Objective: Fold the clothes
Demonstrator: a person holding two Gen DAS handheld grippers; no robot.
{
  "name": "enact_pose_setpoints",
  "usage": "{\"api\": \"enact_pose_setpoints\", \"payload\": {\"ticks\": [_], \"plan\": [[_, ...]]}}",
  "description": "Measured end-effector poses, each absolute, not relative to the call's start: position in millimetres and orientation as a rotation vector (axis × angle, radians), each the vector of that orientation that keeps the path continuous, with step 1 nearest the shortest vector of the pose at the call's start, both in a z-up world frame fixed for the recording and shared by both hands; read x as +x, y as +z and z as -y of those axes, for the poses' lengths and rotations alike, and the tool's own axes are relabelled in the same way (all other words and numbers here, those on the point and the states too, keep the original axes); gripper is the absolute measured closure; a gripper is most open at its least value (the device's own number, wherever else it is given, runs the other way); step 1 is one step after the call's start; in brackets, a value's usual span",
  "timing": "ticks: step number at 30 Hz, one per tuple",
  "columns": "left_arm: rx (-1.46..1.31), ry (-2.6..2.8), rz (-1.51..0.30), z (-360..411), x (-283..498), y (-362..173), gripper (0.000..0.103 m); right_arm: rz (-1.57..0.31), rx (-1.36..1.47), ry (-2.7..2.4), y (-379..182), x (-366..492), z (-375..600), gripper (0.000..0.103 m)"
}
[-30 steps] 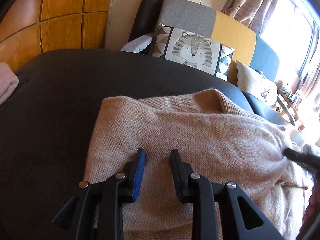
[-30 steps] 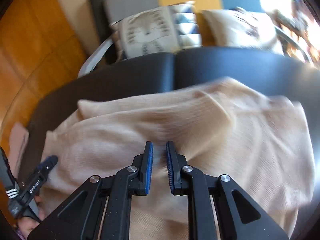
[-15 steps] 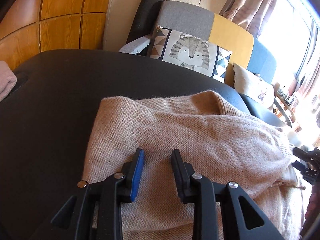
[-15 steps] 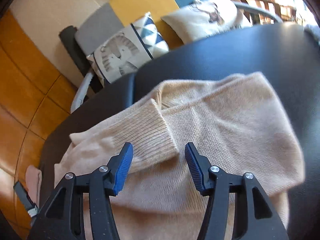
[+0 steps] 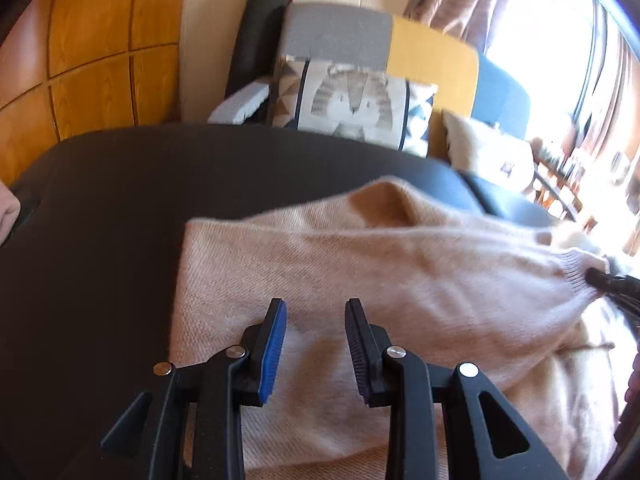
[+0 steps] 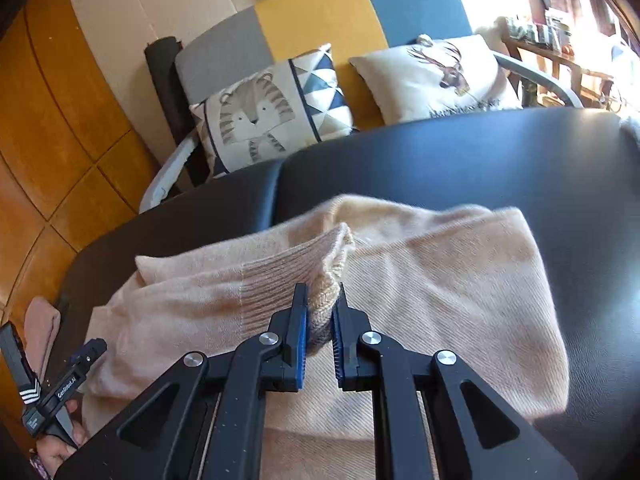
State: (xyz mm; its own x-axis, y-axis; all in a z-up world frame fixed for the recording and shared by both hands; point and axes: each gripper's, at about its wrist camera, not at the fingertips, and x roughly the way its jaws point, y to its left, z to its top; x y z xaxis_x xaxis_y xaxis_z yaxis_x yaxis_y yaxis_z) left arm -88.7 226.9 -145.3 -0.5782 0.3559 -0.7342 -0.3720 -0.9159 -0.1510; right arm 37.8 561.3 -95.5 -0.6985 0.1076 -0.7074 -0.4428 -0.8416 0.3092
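A beige knitted sweater [image 5: 400, 264] [image 6: 460, 280] lies spread on the black padded table [image 5: 100, 220]. My right gripper [image 6: 321, 290] is closing its jaws, and its blue pads pinch the ribbed sleeve cuff [image 6: 304, 264], which bunches up between them. In the left wrist view that cuff [image 5: 576, 276] sits at the far right, with the right gripper's tip [image 5: 600, 278] on it. My left gripper [image 5: 315, 306] hovers over the sweater's left part. Its jaws are opening and no cloth is caught between them. The right wrist view shows it at the lower left [image 6: 86, 354].
A pink cloth [image 5: 8, 212] [image 6: 40, 324] lies at the table's left edge. Behind the table stands a grey, yellow and blue sofa with a tiger cushion [image 6: 264, 116] and a deer cushion [image 6: 440, 76]. Wooden panels cover the wall on the left. Bare black table [image 6: 480, 160] lies beyond and right of the sweater.
My right gripper opened wide over the sleeve cuff, then closed on it; the cuff now stands bunched between its pads. The left jaws widened a little.
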Motion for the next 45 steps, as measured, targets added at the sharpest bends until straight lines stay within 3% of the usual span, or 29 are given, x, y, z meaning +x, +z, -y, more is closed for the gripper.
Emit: {"api": "enact_pose_setpoints", "payload": {"ticks": [3,6,11,20,24,27,31,36,41,45], "plan": [[-1.161,2.472,-0.044,-230.4,-92.8,-148.5,0.072,-0.75,-1.114,2.516,-116.0,36.4,-566.3,0.09],[-1.148,2.474,-0.039,-230.1,-92.0,-149.5,0.071,-0.764,-1.005,2.49,-106.3,47.8,-568.1,0.086],[-1.138,2.484,-0.057,-231.8,-94.1,-152.4,0.071,-0.539,-0.915,2.667,-74.7,36.0,-535.7,0.086],[-1.131,2.479,-0.034,-228.7,-92.3,-154.9,0.071,-0.246,-1.24,2.703,-107.9,-21.4,-490.4,0.086],[-1.125,2.481,-0.043,-229.1,-91.8,-155.9,0.071,-0.41,-1.122,2.658,-116.2,1.9,-521.7,0.092],[-1.125,2.476,-0.039,-228.6,-92.6,-156.1,0.071,-0.5,-1.041,2.55,-115.1,23.1,-544.9,0.088],[-1.147,2.466,-0.043,-229.9,-94.1,-151.2,0.071,-0.762,-0.928,2.526,-105.5,55.3,-573.1,0.088],[-1.036,2.441,0.021,-254.8,-82.6,-116.5,0.071,-0.671,-1.008,2.713,-93.9,51.7,-544.7,0.088],[-0.927,2.331,-0.272,-328.0,-70.2,-110.5,0.071,-0.539,-1.167,2.71,-111.5,34.0,-525.7,0.088],[-0.948,2.307,-0.293,-334.0,-73.3,-123.7,0.07,-0.607,-1.213,2.645,-116.3,38.2,-537.9,0.087]]}}
